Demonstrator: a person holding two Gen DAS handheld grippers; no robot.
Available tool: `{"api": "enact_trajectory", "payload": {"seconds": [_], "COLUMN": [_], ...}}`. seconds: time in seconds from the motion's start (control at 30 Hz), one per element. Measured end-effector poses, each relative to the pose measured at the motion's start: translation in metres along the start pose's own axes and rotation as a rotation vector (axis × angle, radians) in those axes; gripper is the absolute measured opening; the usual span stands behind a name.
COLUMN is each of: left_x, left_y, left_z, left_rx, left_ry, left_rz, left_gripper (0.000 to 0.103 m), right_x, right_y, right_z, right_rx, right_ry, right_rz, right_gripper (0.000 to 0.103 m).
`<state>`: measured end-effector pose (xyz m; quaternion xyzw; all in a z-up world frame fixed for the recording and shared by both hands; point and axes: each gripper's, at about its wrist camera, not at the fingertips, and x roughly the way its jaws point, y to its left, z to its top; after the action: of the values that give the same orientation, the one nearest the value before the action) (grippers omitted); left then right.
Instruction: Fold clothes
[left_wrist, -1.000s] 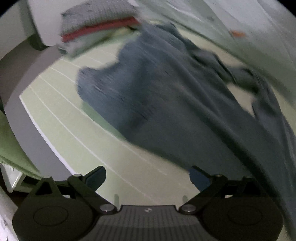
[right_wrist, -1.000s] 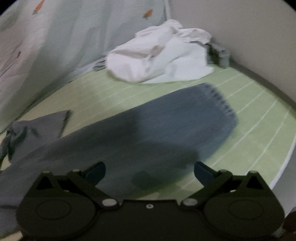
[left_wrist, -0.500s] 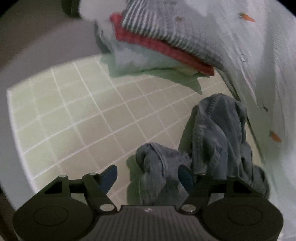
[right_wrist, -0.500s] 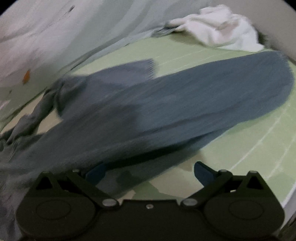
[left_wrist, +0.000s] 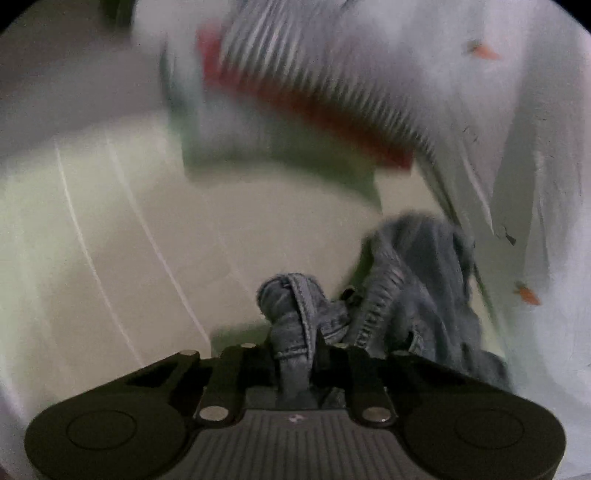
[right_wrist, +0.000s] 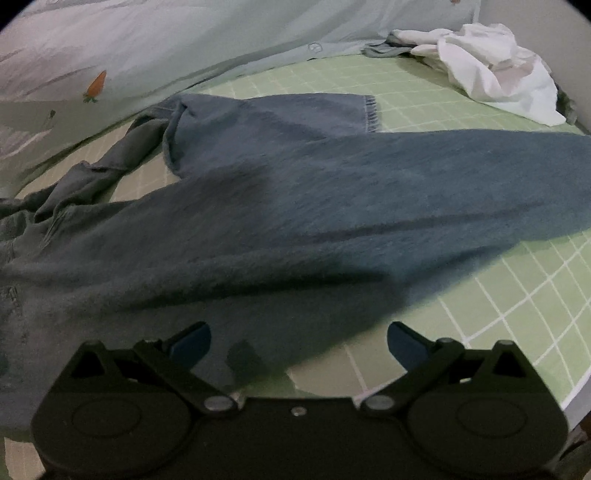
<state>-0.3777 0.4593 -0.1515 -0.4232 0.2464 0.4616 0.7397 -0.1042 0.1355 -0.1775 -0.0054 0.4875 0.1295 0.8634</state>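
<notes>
Left gripper (left_wrist: 295, 354): jaws drawn in narrow, pinching a bunched fold of the jeans (left_wrist: 406, 288) at the waistband end; zipper and stitched seam show just right of the pinch. Background blurred. Beyond the jeans, a stack of folded clothes (left_wrist: 303, 99), striped grey over red, lies on the green checked sheet (left_wrist: 110, 229). A pale quilt with carrot print (left_wrist: 535, 147) rises right of the jeans.

Right gripper (right_wrist: 299, 339): jaws spread wide, holding nothing, hovering over the near edge of the jeans (right_wrist: 295, 206). Jeans lie spread across the sheet (right_wrist: 517, 295), one leg running far right, the other leg's hem further back. Beyond the jeans, a crumpled white garment (right_wrist: 495, 66) at the sheet's far right corner; the quilt (right_wrist: 147, 48) along the far side.
</notes>
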Motion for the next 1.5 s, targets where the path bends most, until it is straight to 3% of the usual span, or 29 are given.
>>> {"api": "enact_trajectory", "payload": {"seconds": [0.07,0.17,0.37,0.47,0.57,0.7,0.83,1.2,1.4,1.5], "left_x": [-0.027,-0.04,-0.023,-0.025,-0.034,-0.047,-0.054,-0.055,-0.046,-0.036], "left_y": [-0.01,-0.007,0.031,0.035,0.023,0.005,-0.027,-0.126,-0.167,-0.187], "left_z": [0.004,0.011,0.012,0.007,0.006,0.004,-0.02,-0.11,-0.126,-0.122], "left_rx": [0.148,0.215,0.081,0.084,0.115,0.159,0.217,0.405,0.462,0.466], "left_ry": [-0.162,-0.245,-0.102,-0.091,-0.117,-0.151,-0.162,-0.029,-0.042,-0.04], "left_rz": [0.095,0.194,0.305,0.367,0.357,0.341,0.29,0.149,0.109,0.091], "left_gripper": [0.018,0.018,0.026,0.036,0.065,0.074,0.08,0.087,0.09,0.09], "right_x": [0.0,0.004,0.01,0.008,0.008,0.008,0.013,0.024,0.053,0.076], "right_y": [0.004,0.006,-0.001,-0.009,-0.012,-0.03,-0.059,-0.104,-0.094,-0.09], "right_z": [-0.001,-0.002,-0.005,-0.004,-0.004,0.001,0.011,0.075,0.127,0.153], "right_rx": [-0.021,-0.04,-0.021,-0.005,0.019,0.056,0.079,0.044,-0.062,-0.065], "right_ry": [0.008,0.03,0.067,0.062,0.056,0.039,0.03,-0.026,-0.043,-0.029], "right_rz": [0.0,0.011,0.023,0.03,0.029,0.026,0.032,0.127,0.194,0.217], "right_gripper": [0.103,0.103,0.103,0.103,0.103,0.103,0.103,0.103,0.102,0.09]}}
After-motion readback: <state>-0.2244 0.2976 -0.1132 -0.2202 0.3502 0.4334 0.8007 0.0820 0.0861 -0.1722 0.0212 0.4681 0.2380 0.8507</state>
